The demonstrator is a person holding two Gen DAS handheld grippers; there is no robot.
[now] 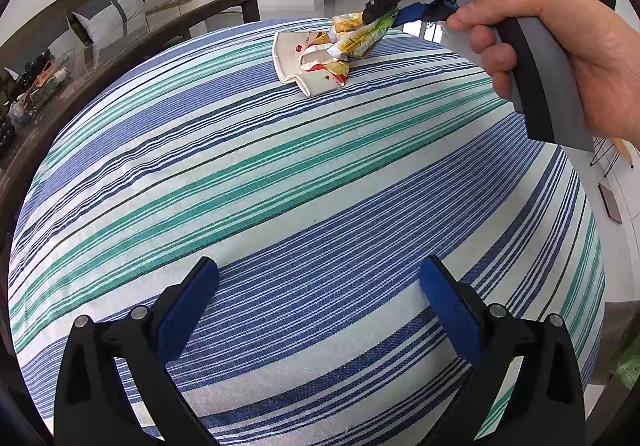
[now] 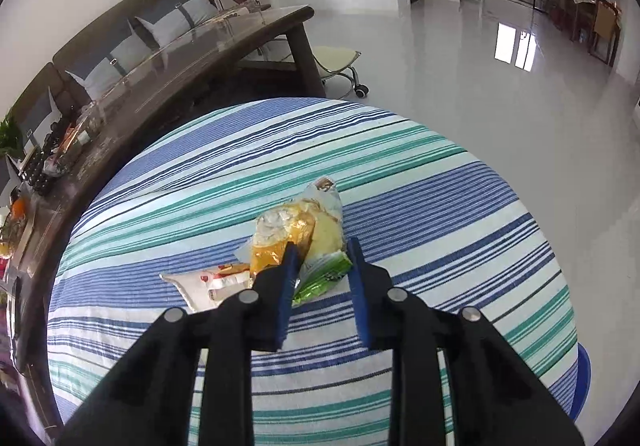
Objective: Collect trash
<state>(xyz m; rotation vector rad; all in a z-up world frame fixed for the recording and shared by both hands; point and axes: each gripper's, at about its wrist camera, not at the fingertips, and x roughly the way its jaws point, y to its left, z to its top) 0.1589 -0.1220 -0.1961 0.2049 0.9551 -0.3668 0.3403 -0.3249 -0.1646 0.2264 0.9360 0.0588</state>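
Beside flattened paper cup (image 1: 310,64), right gripper (image 2: 322,258) jaws pinch green-yellow wrapper (image 1: 362,38).

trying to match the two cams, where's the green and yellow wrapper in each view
Left wrist: green and yellow wrapper upper middle, in the right claw.
Right wrist: wrapper lower centre, between the claw's pads.
Shared landmark: flattened paper cup beside it on the striped cloth.

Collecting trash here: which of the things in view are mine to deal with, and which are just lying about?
Job:
- green-and-yellow wrapper, clamped by right hand-held gripper
- flattened paper cup
- crumpled yellow wrapper

Lying about:
- striped tablecloth
- dark side table with its clutter
- wheeled stool
- left hand-held gripper, open, empty
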